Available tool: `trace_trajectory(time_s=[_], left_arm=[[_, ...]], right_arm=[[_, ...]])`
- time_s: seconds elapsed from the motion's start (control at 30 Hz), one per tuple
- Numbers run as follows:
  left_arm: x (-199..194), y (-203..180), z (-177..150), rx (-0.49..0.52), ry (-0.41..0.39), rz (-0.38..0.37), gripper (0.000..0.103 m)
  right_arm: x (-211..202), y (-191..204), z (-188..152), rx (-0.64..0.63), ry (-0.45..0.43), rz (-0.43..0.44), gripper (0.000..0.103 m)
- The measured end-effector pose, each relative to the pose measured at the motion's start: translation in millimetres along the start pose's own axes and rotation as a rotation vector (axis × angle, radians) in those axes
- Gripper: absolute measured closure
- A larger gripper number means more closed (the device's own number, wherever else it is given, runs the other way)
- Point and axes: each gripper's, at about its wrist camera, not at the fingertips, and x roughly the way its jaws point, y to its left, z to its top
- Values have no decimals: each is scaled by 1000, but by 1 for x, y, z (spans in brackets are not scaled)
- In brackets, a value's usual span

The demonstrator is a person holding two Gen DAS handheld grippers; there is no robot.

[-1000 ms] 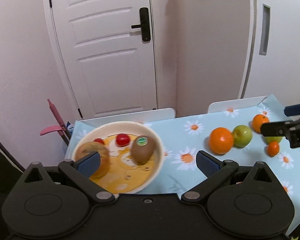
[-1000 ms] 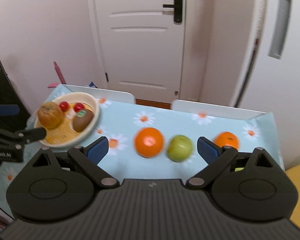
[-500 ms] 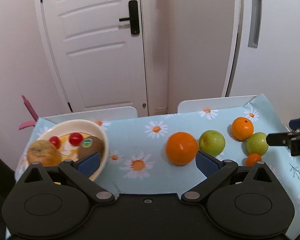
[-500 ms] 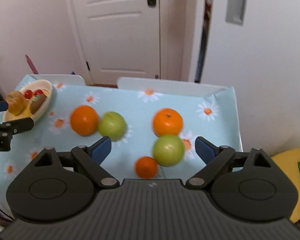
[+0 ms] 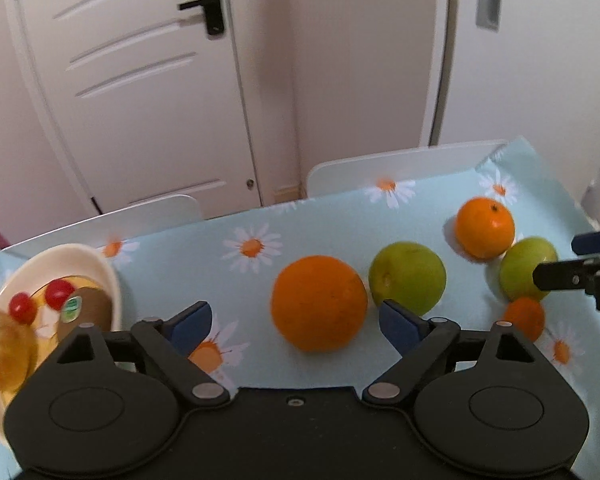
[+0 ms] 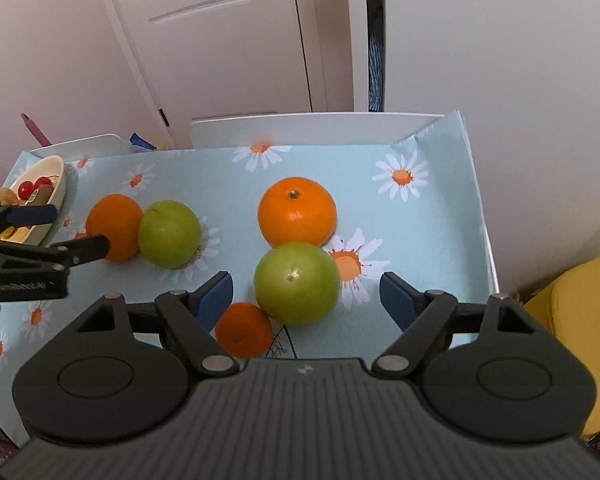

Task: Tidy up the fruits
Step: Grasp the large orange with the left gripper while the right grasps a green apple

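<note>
Five fruits lie on the daisy tablecloth. My left gripper point(image 5: 296, 322) is open with a large orange point(image 5: 319, 302) between its fingertips; a green apple point(image 5: 408, 278) sits just right of it. My right gripper point(image 6: 306, 294) is open around a second green apple point(image 6: 297, 282), with an orange point(image 6: 297, 211) behind it and a small mandarin point(image 6: 243, 329) at its left. The cream bowl point(image 5: 96, 270) at the left holds a kiwi point(image 5: 85, 312), two cherry tomatoes point(image 5: 58, 293) and a brownish fruit point(image 5: 2, 354).
The table's right edge point(image 6: 486, 216) and far edge point(image 6: 312, 128) are close to the fruits. White chair backs point(image 5: 400, 166) stand behind the table, then a white door point(image 5: 140, 80). A yellow object point(image 6: 584, 328) lies off the table at right.
Both grippers have moved right and down toward the fruits. The left left the bowl and now frames the large orange. The right now frames the nearer green apple.
</note>
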Motion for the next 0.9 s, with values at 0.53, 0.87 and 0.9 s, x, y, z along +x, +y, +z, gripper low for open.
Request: trace_trajectory(time_s=[0.53,0.87,0.9], left_arm=[[32,-19,4,185,50,-23,37],[25,-15,-2,164,54,-19,38],[24,-14,-3,160,54,-18,38]], right_arm=[[17,-6,0,58,25,0,16],[24,-1,1,68,34,17,19],[25,-1,1,73,36,20,20]])
